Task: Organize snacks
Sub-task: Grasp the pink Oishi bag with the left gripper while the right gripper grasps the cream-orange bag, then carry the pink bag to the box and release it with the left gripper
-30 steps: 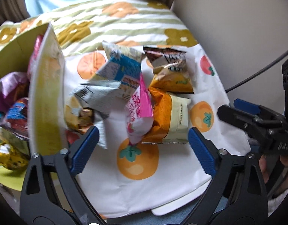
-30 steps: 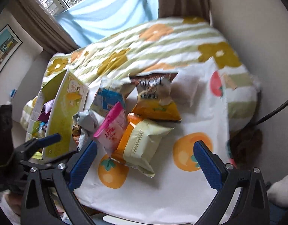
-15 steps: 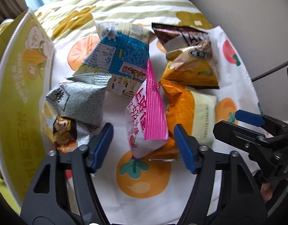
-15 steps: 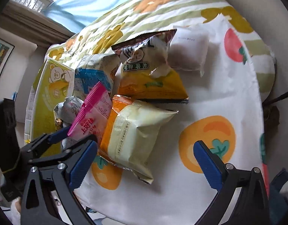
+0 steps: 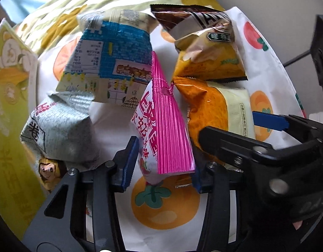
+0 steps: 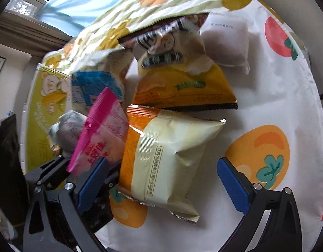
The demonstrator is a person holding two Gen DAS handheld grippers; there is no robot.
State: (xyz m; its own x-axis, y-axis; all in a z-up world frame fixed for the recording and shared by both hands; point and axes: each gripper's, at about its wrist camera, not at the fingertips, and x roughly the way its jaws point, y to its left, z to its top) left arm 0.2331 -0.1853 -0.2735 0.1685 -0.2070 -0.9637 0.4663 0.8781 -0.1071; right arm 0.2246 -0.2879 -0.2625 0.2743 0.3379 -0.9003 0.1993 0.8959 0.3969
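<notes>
Several snack packets lie heaped on a white cloth (image 5: 264, 67) printed with oranges. The left gripper (image 5: 163, 166) points steeply down at the pink packet (image 5: 167, 130), its jaws having just been closing, and the blue pads now sit on either side of the packet's lower end; the left pad looks just shy of the wrapper, while the right one is hidden behind the pink foil, so a firm pinch cannot be confirmed. Just right of it lies the orange-and-cream packet (image 6: 172, 155), and the right gripper (image 6: 159, 180) straddles its lower end with jaws spread wide, the pads clear of the wrapper. Beyond those two sit a blue-and-white packet (image 5: 111, 56) and a yellow bag with a brown top (image 5: 207, 54), the latter touching the orange-and-cream one. A grey packet (image 5: 58, 132) lies to the left (a cartoon face peeks out under it). A pale pouch (image 6: 226, 42) rests beside the yellow bag at the far side. Along the left edge stands a green-yellow box (image 5: 8, 105), its wall close to the grey packet.
</notes>
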